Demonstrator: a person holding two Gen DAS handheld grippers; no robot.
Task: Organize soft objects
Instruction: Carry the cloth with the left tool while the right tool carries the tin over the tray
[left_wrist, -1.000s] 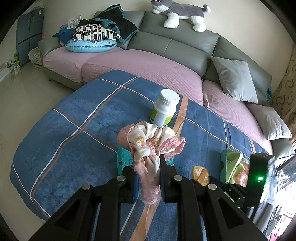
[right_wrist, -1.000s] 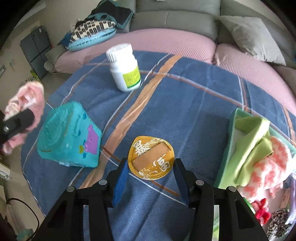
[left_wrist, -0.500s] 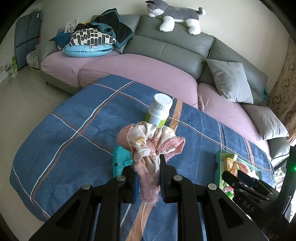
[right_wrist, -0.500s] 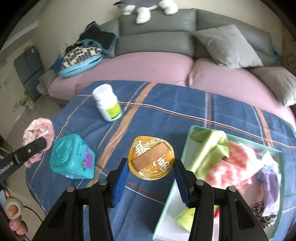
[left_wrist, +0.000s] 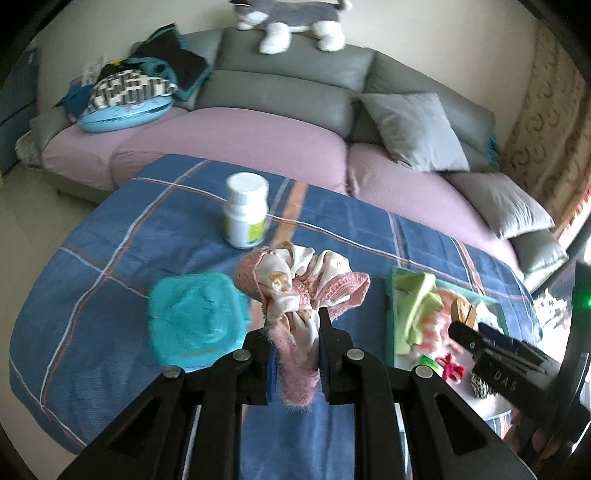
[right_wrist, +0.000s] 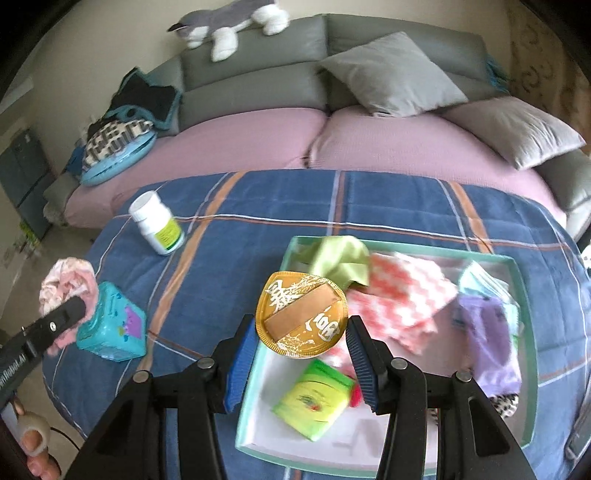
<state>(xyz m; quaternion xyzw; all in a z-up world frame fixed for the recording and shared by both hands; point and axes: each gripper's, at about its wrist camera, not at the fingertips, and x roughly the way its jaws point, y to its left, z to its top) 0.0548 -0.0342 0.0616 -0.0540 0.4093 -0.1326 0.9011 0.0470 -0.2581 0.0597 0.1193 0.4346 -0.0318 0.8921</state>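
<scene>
My left gripper (left_wrist: 295, 354) is shut on a pink and cream fabric scrunchie (left_wrist: 299, 280) and holds it above the blue plaid cloth; it also shows in the right wrist view (right_wrist: 68, 284). My right gripper (right_wrist: 301, 343) is shut on a round gold pouch (right_wrist: 301, 319) with white characters, held over the near left part of a pale green tray (right_wrist: 524, 280). The tray holds a green cloth (right_wrist: 341, 258), a pink checked cloth (right_wrist: 406, 295), a purple cloth (right_wrist: 487, 336) and a green-yellow packet (right_wrist: 314, 400). The tray also shows in the left wrist view (left_wrist: 391, 280).
A teal toy box (right_wrist: 110, 326) sits on the plaid cloth (right_wrist: 258, 229) at the left, also seen in the left wrist view (left_wrist: 192, 317). A white pill bottle (right_wrist: 157, 229) stands further back. A grey and pink sofa (right_wrist: 258, 133) with cushions curves behind.
My right gripper has carried the gold pouch rightward from over the cloth to above the tray. My left gripper has swung right with the scrunchie; the teal box now shows to its left.
</scene>
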